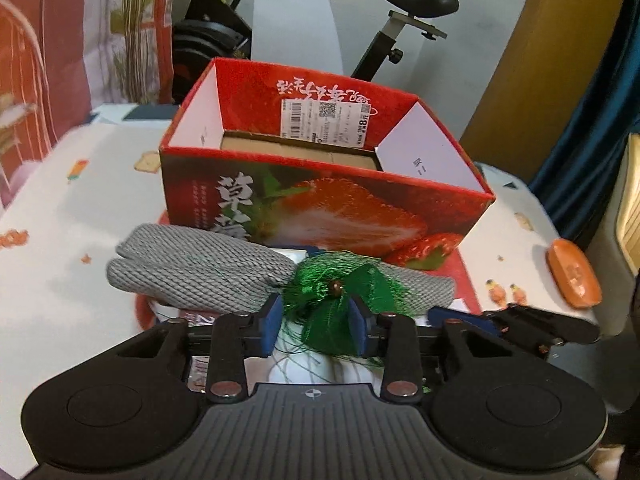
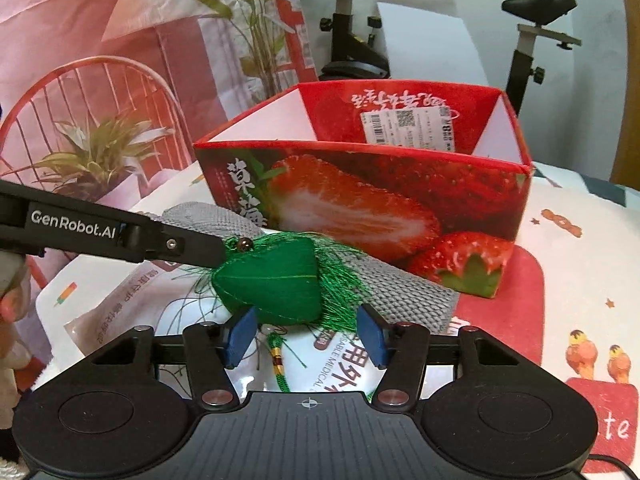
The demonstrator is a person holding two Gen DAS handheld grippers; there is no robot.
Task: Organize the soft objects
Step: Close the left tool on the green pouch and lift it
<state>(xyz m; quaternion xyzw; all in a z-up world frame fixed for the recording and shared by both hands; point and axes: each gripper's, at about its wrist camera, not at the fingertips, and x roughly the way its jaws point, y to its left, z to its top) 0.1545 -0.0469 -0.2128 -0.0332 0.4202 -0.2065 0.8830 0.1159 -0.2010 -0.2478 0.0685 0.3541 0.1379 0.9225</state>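
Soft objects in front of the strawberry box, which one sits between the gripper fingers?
The green stuffed fabric pouch with the fringed tassel, not the grey woven knit piece lying under and behind it. Both grippers, left and right, bracket it.

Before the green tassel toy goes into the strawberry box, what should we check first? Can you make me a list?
1. Left gripper on the green tassel toy: ok, pads squeeze its threads.
2. Right gripper gripping the toy: cannot tell, pads sit beside it.
3. Strawberry box open on top: ok.
4. Room inside the box: ok, the part in view is bare.
5. Toy free of the grey knitted cloth: cannot tell, threads lie over it.
6. Loose threads hanging clear: not ok, some trail below.
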